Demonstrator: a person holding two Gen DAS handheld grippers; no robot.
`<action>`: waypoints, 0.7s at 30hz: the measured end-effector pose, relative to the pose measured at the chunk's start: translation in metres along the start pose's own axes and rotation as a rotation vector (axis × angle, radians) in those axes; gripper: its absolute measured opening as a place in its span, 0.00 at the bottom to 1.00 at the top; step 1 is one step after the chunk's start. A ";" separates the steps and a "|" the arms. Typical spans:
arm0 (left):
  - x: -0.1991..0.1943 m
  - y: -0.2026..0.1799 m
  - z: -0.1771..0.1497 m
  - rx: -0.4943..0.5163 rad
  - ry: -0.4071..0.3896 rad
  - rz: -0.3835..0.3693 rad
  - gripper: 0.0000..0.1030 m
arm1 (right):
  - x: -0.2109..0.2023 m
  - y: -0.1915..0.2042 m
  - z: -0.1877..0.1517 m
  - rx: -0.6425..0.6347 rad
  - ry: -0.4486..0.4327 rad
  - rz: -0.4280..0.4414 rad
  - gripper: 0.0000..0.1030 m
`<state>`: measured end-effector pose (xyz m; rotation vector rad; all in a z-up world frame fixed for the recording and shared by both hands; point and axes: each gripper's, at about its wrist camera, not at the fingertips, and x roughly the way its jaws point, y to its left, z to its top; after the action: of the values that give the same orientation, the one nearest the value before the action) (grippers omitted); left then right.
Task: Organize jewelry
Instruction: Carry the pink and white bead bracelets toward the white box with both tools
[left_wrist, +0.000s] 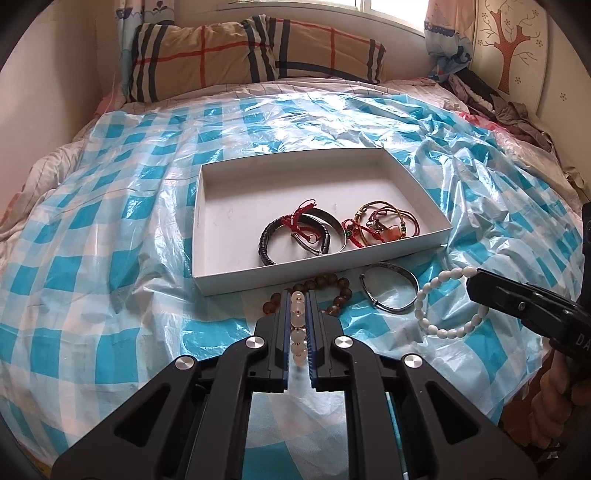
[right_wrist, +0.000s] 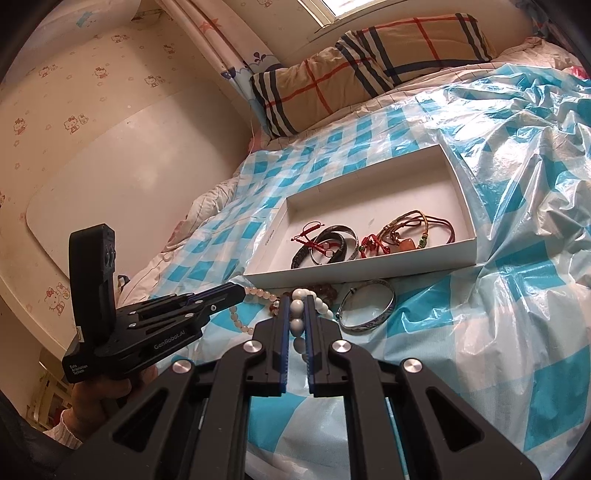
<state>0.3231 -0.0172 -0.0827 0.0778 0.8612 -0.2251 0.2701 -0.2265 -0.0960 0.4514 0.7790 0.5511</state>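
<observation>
Your left hand-held gripper (left_wrist: 298, 306) is clamped on a pale bead bracelet (left_wrist: 298, 334), your right hand-held gripper (right_wrist: 295, 314) on a white bead bracelet (right_wrist: 297, 325), both raised just before the box (left_wrist: 207, 236), likely for dropping in. Two bracelets remain on the bed (left_wrist: 92, 258): one brown bracelet (left_wrist: 340, 286), one bangle (left_wrist: 389, 291).

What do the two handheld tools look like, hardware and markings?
Both are matte black with silver round pivot bolts and blue-edged fingers. The left tool carries white "GenRobot.AI" and "Data Acquisition System" print and an upright black block. The right tool shows partial "DA" lettering. A pale knit cuff shows.
</observation>
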 end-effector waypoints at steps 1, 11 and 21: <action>0.000 0.000 0.000 0.001 0.000 0.003 0.07 | 0.000 0.000 0.000 0.001 -0.001 0.000 0.08; -0.007 -0.001 0.006 0.001 -0.029 -0.007 0.07 | 0.002 0.003 0.006 0.000 -0.013 0.008 0.08; 0.009 0.014 -0.001 -0.092 0.039 -0.127 0.07 | 0.007 0.001 0.005 -0.020 0.004 -0.021 0.08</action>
<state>0.3312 -0.0044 -0.0909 -0.0587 0.9156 -0.3034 0.2773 -0.2229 -0.0962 0.4231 0.7805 0.5401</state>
